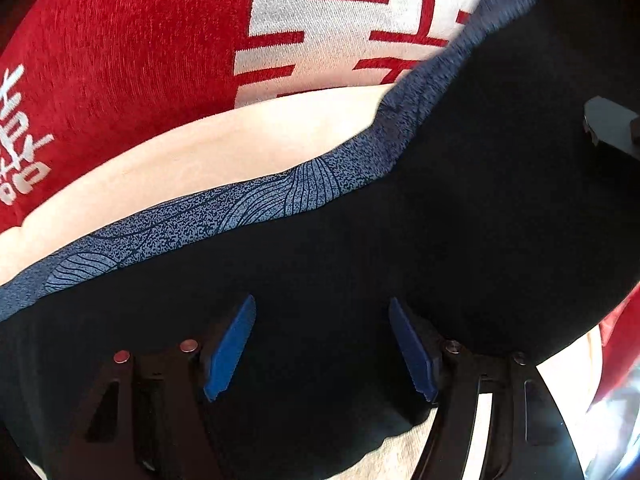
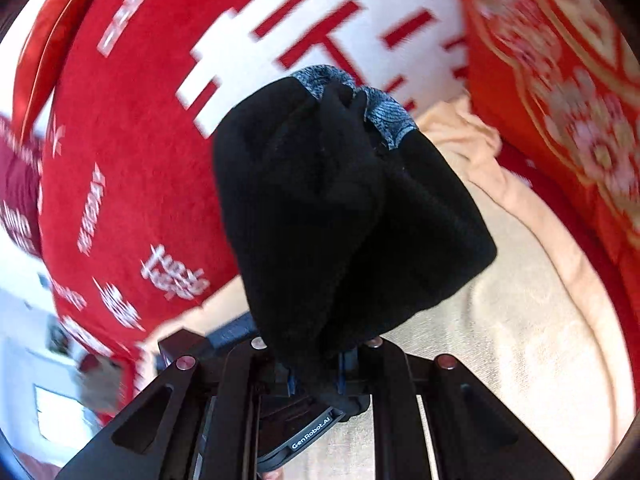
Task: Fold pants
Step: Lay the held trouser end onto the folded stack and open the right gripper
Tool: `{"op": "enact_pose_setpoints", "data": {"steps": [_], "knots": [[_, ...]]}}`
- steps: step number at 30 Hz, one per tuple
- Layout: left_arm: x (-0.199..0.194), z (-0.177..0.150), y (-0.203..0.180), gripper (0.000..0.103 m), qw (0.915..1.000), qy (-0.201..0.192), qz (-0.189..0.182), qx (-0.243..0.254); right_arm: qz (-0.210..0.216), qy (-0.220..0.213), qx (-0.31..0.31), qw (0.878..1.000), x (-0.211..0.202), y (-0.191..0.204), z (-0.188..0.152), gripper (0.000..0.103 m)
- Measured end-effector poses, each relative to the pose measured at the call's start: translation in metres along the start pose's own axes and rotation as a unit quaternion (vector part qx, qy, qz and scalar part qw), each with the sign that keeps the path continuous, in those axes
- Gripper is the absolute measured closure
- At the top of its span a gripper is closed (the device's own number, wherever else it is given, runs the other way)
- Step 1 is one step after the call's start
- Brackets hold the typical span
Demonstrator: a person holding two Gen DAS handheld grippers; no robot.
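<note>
The pants (image 1: pixel 460 200) are black with a blue patterned waistband (image 1: pixel 224 216). In the left wrist view they fill the lower frame under my left gripper (image 1: pixel 322 344), which is open with its blue fingers (image 1: pixel 230 354) spread just over the black cloth. In the right wrist view my right gripper (image 2: pixel 314 376) is shut on a bunch of the black pants (image 2: pixel 344 216), which drape up and forward from the jaws, with the waistband (image 2: pixel 384 116) at the far end. The other gripper's grey tip (image 1: pixel 608 126) shows at the right of the left wrist view.
The pants lie on a cream blanket (image 2: pixel 520 320) (image 1: pixel 224 152). A red cushion with white characters (image 2: pixel 132 152) (image 1: pixel 140 40) stands behind it, and a red patterned cushion (image 2: pixel 560 92) at the right.
</note>
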State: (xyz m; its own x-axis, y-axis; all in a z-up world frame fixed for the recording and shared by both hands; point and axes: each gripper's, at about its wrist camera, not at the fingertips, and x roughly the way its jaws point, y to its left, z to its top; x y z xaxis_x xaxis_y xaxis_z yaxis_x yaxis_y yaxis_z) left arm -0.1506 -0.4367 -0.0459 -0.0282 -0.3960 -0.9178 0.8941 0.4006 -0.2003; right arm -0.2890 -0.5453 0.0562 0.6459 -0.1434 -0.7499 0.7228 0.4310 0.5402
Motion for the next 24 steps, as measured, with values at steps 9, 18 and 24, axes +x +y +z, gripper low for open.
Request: {"op": "enact_pose_setpoints", "data": {"steps": [9,18,24], "knots": [[-0.07,-0.032,0.119,0.032,0.9962,0.01,0.069,-0.052,-0.12,0.022,-0.186,0.975,0.041,0.116,-0.046,0.081],[-0.106,-0.078,0.242,0.032,0.9838,0.042,0.136,-0.109,-0.279,0.106,-0.397,0.868,0.157,0.188,-0.18,0.062],[-0.117,-0.077,0.268,0.032,0.9833,0.048,0.127,-0.121,-0.228,0.097,-0.478,0.843,0.118,0.215,-0.215,0.049]]}}
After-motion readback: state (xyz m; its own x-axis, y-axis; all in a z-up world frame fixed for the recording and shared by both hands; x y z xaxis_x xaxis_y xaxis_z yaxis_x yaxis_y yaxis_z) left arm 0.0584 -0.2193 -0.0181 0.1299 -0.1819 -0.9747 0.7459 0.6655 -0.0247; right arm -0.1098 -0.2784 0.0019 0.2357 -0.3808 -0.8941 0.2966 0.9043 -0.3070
